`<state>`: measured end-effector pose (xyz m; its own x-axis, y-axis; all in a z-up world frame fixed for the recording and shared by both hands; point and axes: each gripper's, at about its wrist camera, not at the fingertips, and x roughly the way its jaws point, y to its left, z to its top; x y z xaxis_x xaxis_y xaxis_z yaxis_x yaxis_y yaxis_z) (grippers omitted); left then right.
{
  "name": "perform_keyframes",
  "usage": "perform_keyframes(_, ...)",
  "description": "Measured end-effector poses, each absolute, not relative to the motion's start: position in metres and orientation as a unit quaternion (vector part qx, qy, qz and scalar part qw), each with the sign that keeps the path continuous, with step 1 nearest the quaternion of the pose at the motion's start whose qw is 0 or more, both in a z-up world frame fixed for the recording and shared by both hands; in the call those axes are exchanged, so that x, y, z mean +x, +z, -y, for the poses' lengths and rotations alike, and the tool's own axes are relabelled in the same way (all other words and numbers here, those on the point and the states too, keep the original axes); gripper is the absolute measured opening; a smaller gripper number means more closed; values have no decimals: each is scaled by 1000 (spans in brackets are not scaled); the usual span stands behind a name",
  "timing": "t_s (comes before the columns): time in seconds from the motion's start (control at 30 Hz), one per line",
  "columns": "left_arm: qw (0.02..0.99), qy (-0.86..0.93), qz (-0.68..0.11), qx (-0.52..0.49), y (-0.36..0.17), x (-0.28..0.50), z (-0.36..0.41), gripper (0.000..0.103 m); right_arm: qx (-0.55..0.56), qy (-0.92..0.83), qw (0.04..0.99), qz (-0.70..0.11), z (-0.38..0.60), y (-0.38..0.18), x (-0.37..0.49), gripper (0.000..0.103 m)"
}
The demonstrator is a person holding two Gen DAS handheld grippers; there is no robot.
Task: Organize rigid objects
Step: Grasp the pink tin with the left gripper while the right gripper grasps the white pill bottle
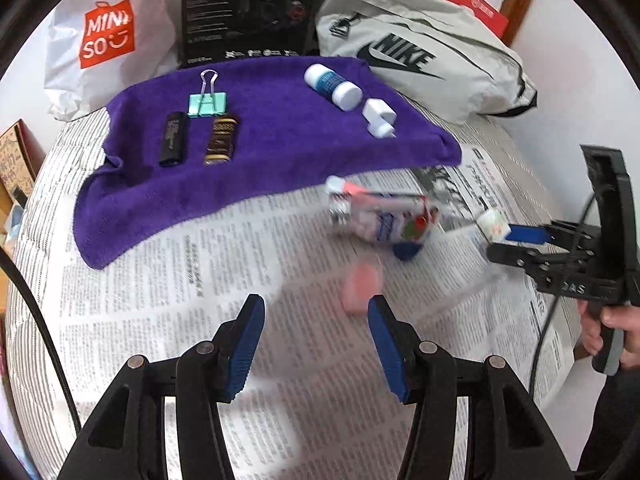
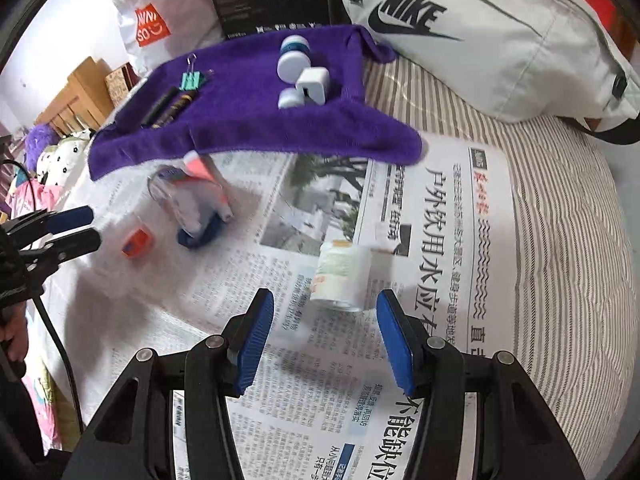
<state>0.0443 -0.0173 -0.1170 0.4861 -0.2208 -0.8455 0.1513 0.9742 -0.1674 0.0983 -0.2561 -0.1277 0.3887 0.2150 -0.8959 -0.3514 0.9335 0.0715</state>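
A purple towel (image 1: 272,152) (image 2: 256,120) lies on newspaper and holds a green binder clip (image 1: 207,102), a black lighter (image 1: 173,139), a brown lighter (image 1: 221,139), a white bottle (image 1: 333,86) (image 2: 292,60) and a white charger (image 1: 379,116) (image 2: 314,85). On the newspaper lie a blurred pile of small items (image 1: 380,216) (image 2: 196,204), an orange-pink block (image 1: 362,286) (image 2: 136,243) and a small white jar (image 1: 493,224) (image 2: 342,276). My left gripper (image 1: 316,344) is open, just short of the block. My right gripper (image 2: 324,340) (image 1: 502,242) is open with the jar just ahead of its fingertips.
A Miniso bag (image 1: 104,36), a black box (image 1: 248,12) and a grey Nike bag (image 1: 420,48) (image 2: 480,32) stand behind the towel. The newspaper (image 1: 240,300) covers a striped sheet (image 2: 560,220). Cartons and toys lie at the left edge.
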Motion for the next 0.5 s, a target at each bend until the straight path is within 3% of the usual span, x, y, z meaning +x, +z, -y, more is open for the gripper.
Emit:
perform_keyframes(0.2,857,-112,-503,-28,-121,44,27,52,-75,161,837,-517,253,-139,97,43)
perform_keyframes(0.33,855,-115,-505,-27,-124,45,30,52,-69,154,843,-511,258,-140,100,29)
perform_keyframes(0.5,854,-127,-504,-26,-127,44,34,52,-61,156,844,-509,259,-140,103,29)
